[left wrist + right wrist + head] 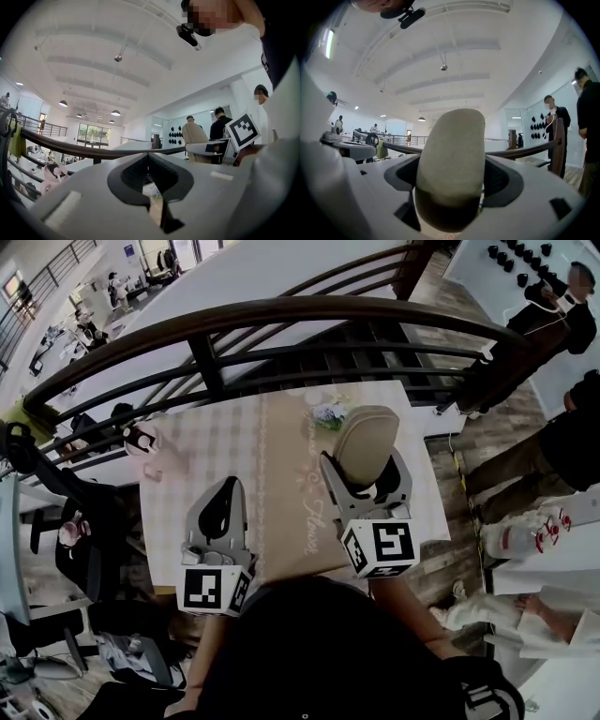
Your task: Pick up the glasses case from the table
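Observation:
The beige oval glasses case (367,440) is held up off the table (234,451), clamped between the jaws of my right gripper (366,476). In the right gripper view the case (450,159) stands upright and fills the gap of that gripper (451,192), pointing toward the ceiling. My left gripper (223,514) hovers over the near left part of the table, tilted upward. Its jaws (152,185) are closed together with nothing between them; only a thin slit shows.
A checked cloth with a tan runner (291,484) covers the table. A pink object (142,439) sits at its left edge and a small flowery item (328,415) at the far side. A dark curved railing (281,315) runs behind. People (553,315) stand at right.

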`<control>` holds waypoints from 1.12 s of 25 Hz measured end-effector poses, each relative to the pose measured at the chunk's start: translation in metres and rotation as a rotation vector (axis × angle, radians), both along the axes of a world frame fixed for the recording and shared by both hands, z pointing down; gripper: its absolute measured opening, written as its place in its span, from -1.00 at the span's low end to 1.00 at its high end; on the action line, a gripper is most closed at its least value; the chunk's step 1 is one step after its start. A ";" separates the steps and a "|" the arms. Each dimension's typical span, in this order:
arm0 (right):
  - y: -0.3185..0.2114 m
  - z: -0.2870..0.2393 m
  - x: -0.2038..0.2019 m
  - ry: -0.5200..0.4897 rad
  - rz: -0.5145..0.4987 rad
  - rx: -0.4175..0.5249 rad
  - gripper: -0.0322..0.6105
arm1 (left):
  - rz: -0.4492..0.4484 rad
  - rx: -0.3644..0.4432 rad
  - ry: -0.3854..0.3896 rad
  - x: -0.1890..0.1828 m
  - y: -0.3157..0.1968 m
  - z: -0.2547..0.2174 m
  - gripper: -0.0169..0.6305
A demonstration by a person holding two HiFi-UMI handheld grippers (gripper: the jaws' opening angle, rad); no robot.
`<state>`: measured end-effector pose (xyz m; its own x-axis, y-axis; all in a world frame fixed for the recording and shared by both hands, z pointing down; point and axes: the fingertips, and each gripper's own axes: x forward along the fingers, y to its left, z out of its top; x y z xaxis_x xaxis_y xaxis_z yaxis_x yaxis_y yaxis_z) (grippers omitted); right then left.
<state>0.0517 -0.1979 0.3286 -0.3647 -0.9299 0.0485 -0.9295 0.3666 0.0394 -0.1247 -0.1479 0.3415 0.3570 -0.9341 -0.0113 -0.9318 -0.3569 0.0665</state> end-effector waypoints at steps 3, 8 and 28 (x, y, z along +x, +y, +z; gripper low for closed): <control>0.004 -0.001 -0.001 0.022 0.006 0.014 0.26 | 0.002 0.003 0.001 -0.001 0.003 -0.001 -0.91; 0.009 0.000 -0.003 0.049 0.001 0.018 0.26 | 0.009 0.008 0.002 0.001 0.006 -0.001 -0.91; 0.026 0.008 -0.010 0.058 -0.020 -0.014 0.26 | 0.030 0.000 -0.006 0.005 0.019 0.001 -0.91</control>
